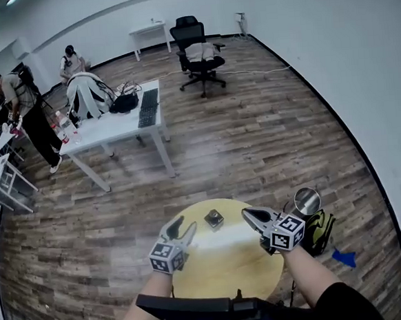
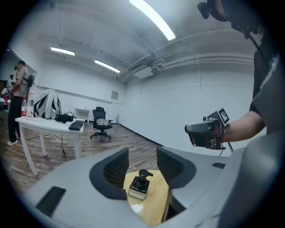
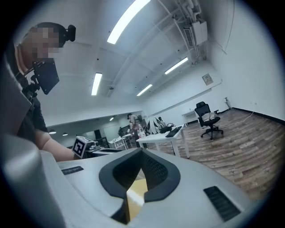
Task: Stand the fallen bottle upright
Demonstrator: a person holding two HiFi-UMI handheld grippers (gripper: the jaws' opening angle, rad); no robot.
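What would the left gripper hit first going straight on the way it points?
Probably the pump bottle, standing upright on the round table, framed between the open jaws of the left gripper. It sits low in that view, so the gripper might pass over it; depth is unclear.

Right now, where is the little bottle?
In the head view, the bottle stands upright on the round table, between the left gripper and the right gripper, held by neither.

Has bottle [image 1: 214, 219] on round table [image 1: 219, 268], between left gripper [image 1: 182, 229] and right gripper [image 1: 250, 215]; behind table, desk [image 1: 105, 131]; behind desk, chair [image 1: 196, 52].
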